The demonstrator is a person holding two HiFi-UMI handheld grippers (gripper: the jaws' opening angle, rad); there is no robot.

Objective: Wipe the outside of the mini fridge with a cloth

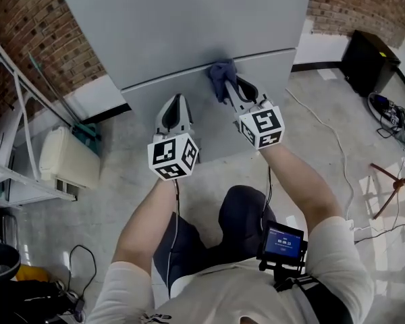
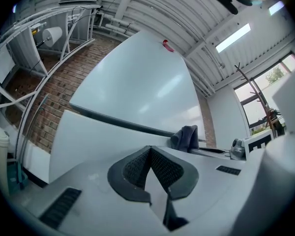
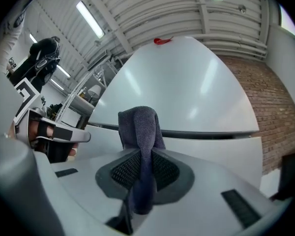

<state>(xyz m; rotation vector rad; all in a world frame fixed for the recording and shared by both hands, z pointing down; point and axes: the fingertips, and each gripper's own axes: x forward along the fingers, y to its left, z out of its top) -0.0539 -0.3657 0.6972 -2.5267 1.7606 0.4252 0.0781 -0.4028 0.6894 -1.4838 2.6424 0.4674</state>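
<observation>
The grey fridge [image 1: 189, 25] stands in front of me, its door seam [image 1: 169, 78] running across the head view. My right gripper [image 1: 231, 92] is shut on a dark blue cloth [image 1: 221, 77], which presses against the lower door just under the seam. From the right gripper view the cloth [image 3: 140, 132] sticks up between the closed jaws toward the fridge [image 3: 187, 92]. My left gripper [image 1: 173, 113] is shut with nothing in it, a little lower and to the left, near the lower door [image 2: 98, 136]. The cloth [image 2: 186, 137] shows at its right.
A brick wall [image 1: 27, 25] runs behind the fridge. A white shelf frame [image 1: 13, 133] and a cream container [image 1: 67, 157] stand at the left. A black box [image 1: 368, 59], cables [image 1: 391, 113] and a wooden stand [image 1: 391, 181] sit at the right on the concrete floor [image 1: 121, 181].
</observation>
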